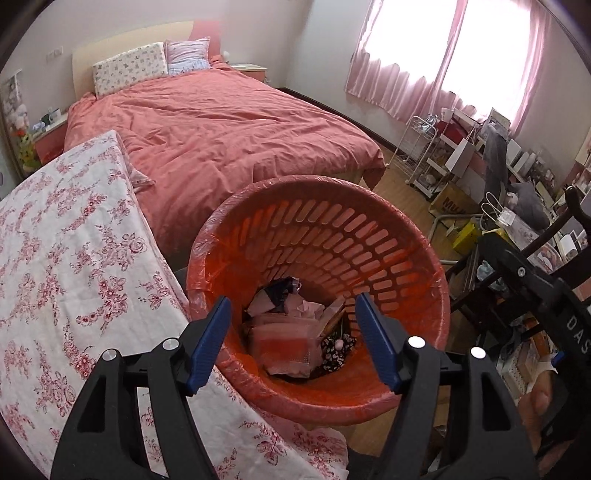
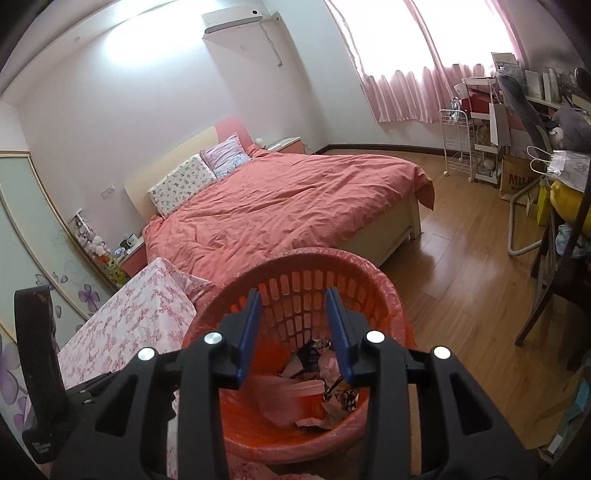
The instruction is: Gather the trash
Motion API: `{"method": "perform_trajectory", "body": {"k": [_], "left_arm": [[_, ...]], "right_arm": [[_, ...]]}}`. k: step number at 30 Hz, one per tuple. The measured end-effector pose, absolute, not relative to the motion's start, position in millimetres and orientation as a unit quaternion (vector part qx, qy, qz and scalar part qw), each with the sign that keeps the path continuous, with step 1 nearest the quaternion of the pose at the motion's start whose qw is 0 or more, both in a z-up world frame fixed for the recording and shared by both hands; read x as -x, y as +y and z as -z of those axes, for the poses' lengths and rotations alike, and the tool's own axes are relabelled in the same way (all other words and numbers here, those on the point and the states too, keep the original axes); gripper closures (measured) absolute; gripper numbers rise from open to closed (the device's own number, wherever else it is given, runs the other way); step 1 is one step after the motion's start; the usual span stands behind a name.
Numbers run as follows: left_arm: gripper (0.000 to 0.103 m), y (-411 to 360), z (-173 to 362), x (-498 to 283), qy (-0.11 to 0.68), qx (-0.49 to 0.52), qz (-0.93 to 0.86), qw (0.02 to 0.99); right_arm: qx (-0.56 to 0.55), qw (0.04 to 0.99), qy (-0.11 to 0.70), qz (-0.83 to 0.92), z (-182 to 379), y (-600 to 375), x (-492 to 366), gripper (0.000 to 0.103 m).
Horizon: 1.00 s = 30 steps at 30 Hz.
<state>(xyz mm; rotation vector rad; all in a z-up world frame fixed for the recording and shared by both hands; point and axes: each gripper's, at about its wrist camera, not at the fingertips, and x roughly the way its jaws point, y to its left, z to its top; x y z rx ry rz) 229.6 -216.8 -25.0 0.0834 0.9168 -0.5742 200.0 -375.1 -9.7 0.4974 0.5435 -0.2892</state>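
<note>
- The bed [image 1: 221,136] with its salmon cover lies well ahead of both my grippers, past the basket; my right view takes in its whole footboard and a broad run of wooden floor [image 2: 461,280] to the right of it, which my left view mostly loses.
- Only my right view reaches the air conditioner [image 2: 236,20] high on the far wall and the flowered wardrobe door [image 2: 33,221] off to my left.
- The floral cloth [image 1: 74,280] spreads wide to the left of my left gripper and runs under its left finger; in my right view it is a smaller patch beside the basket.
- My left view shows the cluttered shelves [image 1: 480,155] under the pink curtains [image 1: 443,55] more closely, to my right.
- The orange basket [image 1: 413,258], lined with a thin plastic bag, sits just ahead of and below both grippers, its mouth tipped toward me.
- My left gripper [image 1: 293,306] is spread wide and holds nothing; its fingertips frame the basket's inside.
- My right gripper [image 2: 293,299] is held narrower, fingers apart with nothing between them, tips against the basket's far slotted wall.
- The trash [image 1: 295,332], crumpled wrappers and pink plastic, lies in the basket bottom, just beyond and below my fingertips; my right view shows a small lidded cup [image 2: 310,397] among it.
</note>
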Motion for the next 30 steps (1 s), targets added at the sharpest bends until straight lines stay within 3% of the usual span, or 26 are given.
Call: {"method": "perform_trajectory", "body": {"k": [9, 11, 17, 30], "left_arm": [[0.017, -162, -1, -203, 0.398, -0.030, 0.229, 0.888], [0.016, -144, -7, -193, 0.384, -0.026, 0.213, 0.898], [0.010, -90, -24, -154, 0.342, -0.018, 0.165, 0.925], [0.005, -23, -28, -70, 0.282, -0.008, 0.066, 0.957]], "right_arm": [[-0.192, 0.937, 0.258, 0.137, -11, -338, -173, 0.048], [-0.178, 0.941, 0.254, 0.134, -15, -328, -164, 0.033], [-0.143, 0.953, 0.234, 0.129, -33, -289, -127, 0.010], [-0.104, 0.962, 0.215, 0.134, -49, -226, -54, 0.005]]}}
